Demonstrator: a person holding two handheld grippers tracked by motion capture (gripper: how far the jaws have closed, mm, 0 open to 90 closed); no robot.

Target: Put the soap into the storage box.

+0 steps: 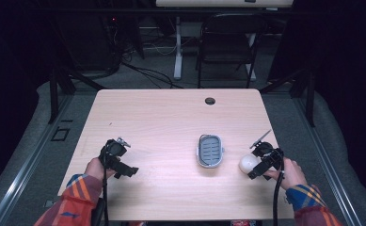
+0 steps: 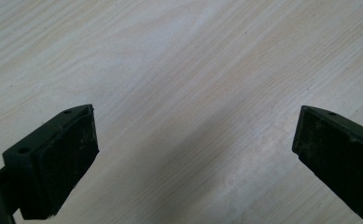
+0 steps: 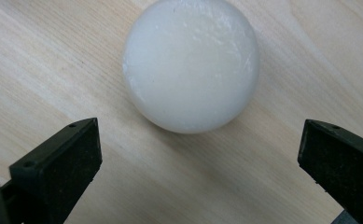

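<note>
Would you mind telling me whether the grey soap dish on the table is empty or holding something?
Empty: the soap dish shows only its slotted base, and the white soap lies beside it.

Pale wood-grain table (image 1: pixel 171 122), white ball (image 3: pixel 191 65), grey dish (image 1: pixel 210 150) (slotted inside), orange-and-blue plaid sleeves (image 1: pixel 75 200).

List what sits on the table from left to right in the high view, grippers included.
Left gripper → grey soap dish → white ball → right gripper, its fingers open just beside the ball.
</note>
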